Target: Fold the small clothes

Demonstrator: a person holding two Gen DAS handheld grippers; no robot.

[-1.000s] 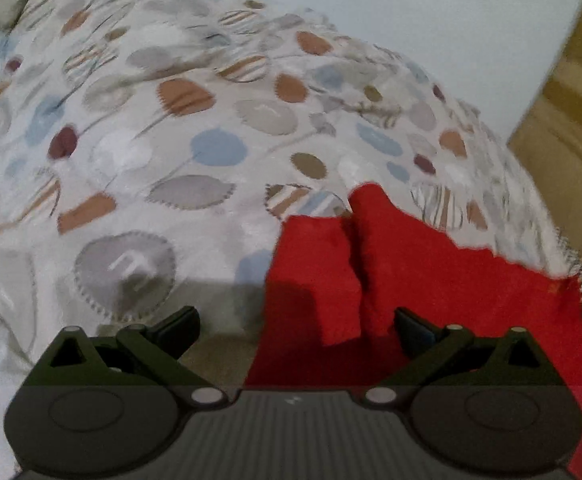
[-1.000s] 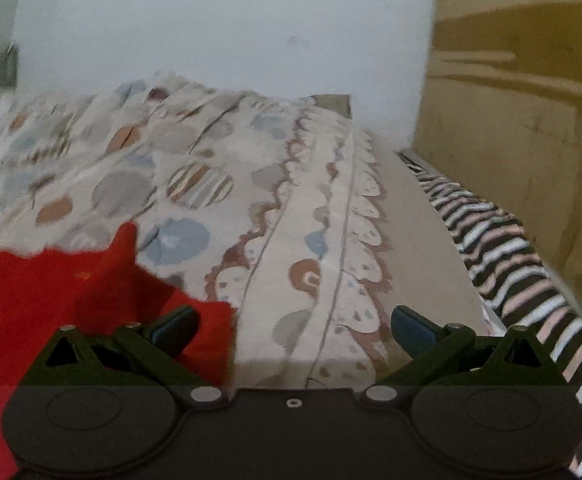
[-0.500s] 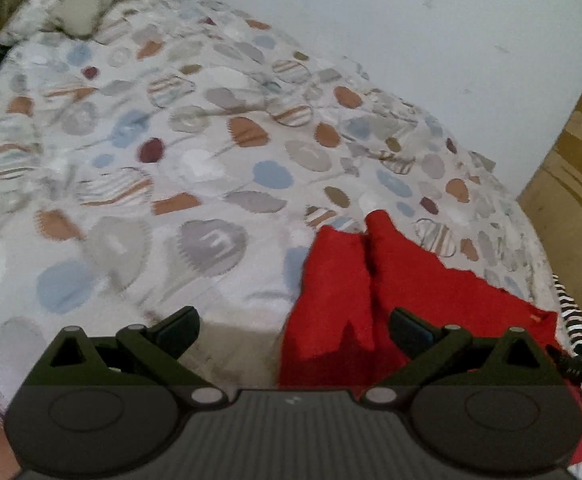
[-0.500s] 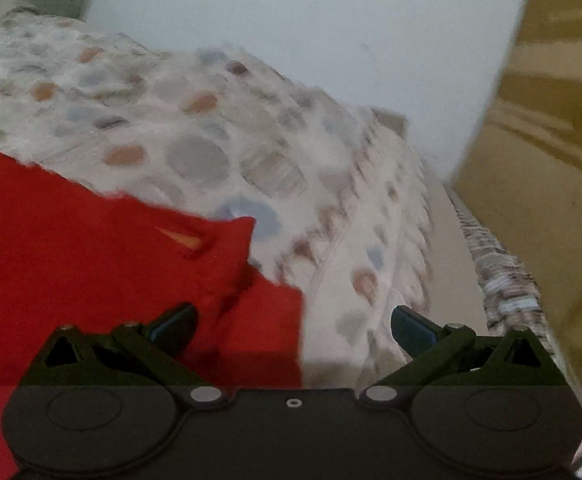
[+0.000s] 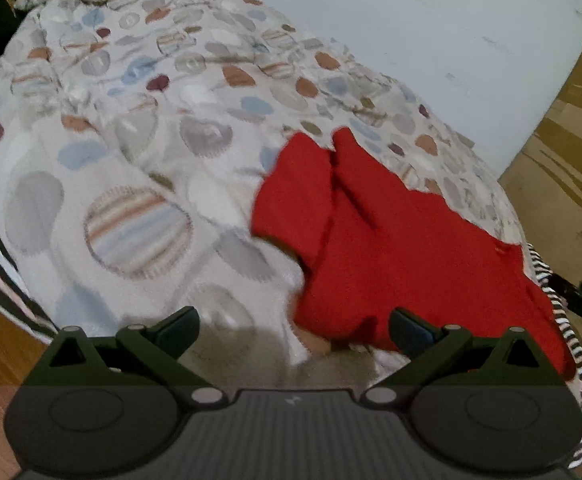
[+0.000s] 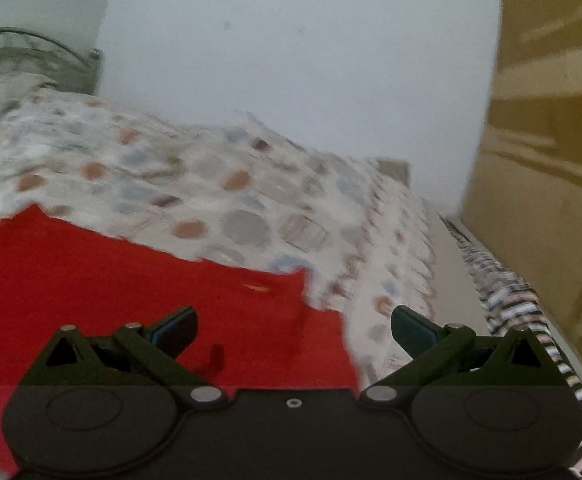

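- Red garment (image 5: 391, 240), left wrist view: lies on the bed's patterned bedspread (image 5: 131, 160), near the right edge of the bed, with two short leg-like ends pointing away from the camera. Looks like small shorts, not certain.
- Left gripper (image 5: 293, 326): fingers wide apart, nothing between them, hovering above the garment's near left edge.
- Striped sheet (image 5: 563, 320) shows at the bed's right edge; wall (image 5: 411, 40) behind.
- Right wrist view, blurred: garment (image 6: 131, 300) fills the lower left, and its right corner ends roughly midway between the fingers.
- Right gripper (image 6: 293, 326): fingers also spread, empty, above that corner.
- Wooden panel (image 6: 551, 160) on the right, metal bed frame (image 6: 31, 48) far left.
- Handling, my read: soft, light, limp knit. It will sag and bunch and won't hold shape when lifted. No breakage risk.
- Grip: pinch one near corner or hem per gripper, taking only the garment and not the bedspread beneath.
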